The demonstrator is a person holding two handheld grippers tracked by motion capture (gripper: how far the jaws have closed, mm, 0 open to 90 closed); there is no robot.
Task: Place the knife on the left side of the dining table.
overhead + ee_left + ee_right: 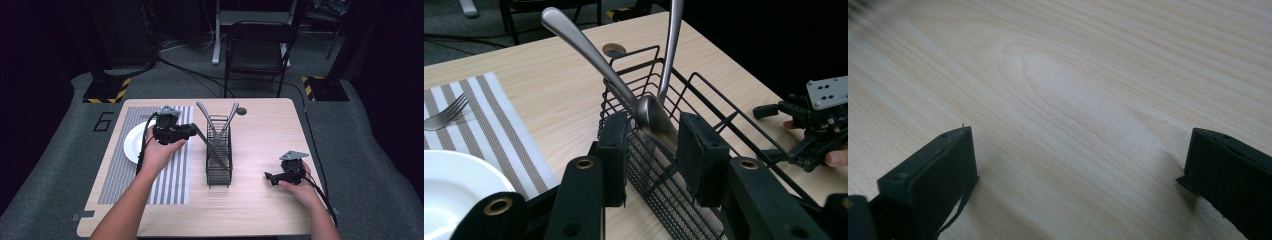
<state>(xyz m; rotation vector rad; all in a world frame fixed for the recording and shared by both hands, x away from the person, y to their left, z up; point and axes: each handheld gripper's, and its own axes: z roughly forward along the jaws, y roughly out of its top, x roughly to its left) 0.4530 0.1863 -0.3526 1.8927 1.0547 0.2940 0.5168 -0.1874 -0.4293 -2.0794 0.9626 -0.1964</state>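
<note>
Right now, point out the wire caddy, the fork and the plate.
wire caddy point(219, 172), high view, near end wall.
fork point(444, 117), left gripper view, tines on the striped mat.
plate point(454, 185), left gripper view, white inner surface.

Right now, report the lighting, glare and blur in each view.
High view: the table is evenly lit, the room around it dark. Left gripper view: sharp, with glare on the knife between the jaws and on the plate. Right gripper view: a soft bright patch on the wood, blur at the top left corner.
</note>
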